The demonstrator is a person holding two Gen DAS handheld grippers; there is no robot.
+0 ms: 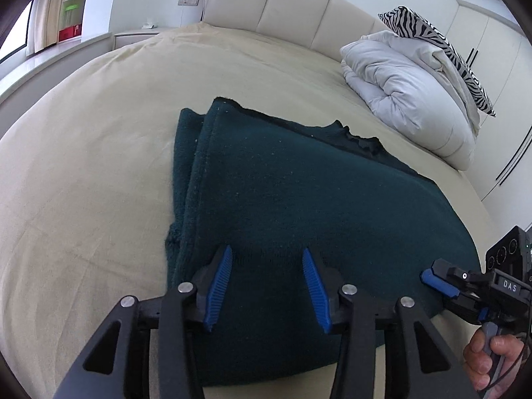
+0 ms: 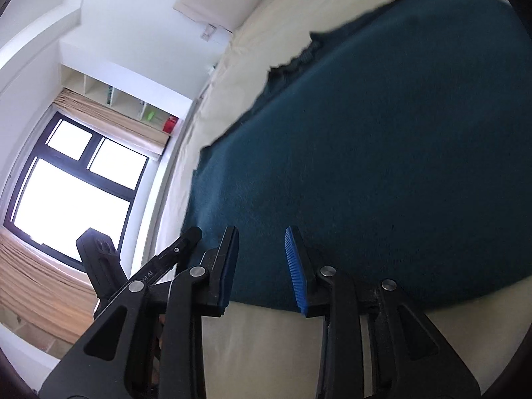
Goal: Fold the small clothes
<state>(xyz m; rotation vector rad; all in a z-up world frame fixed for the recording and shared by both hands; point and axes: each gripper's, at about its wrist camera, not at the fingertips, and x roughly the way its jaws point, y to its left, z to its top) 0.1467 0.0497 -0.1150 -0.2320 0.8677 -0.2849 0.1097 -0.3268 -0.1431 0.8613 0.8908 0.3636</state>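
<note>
A dark teal knitted garment (image 1: 282, 199) lies folded flat on the beige bed (image 1: 83, 166), with a doubled edge along its left side. My left gripper (image 1: 267, 262) hovers over the garment's near edge, its blue pads well apart and nothing pinched between them. My right gripper (image 1: 427, 274) comes in low from the right at the garment's near right corner, held by a hand (image 1: 488, 359). In the right wrist view the right gripper (image 2: 261, 242) stands open over the garment (image 2: 382, 149), with fabric lying under the gap and the pads not pressing on it.
A folded white duvet (image 1: 409, 99) and a zebra-striped pillow (image 1: 432, 40) are piled at the bed's far right by the padded headboard (image 1: 282, 3). Wardrobe doors stand on the right. A window (image 2: 66, 183) and shelves lie beyond the bed's other side.
</note>
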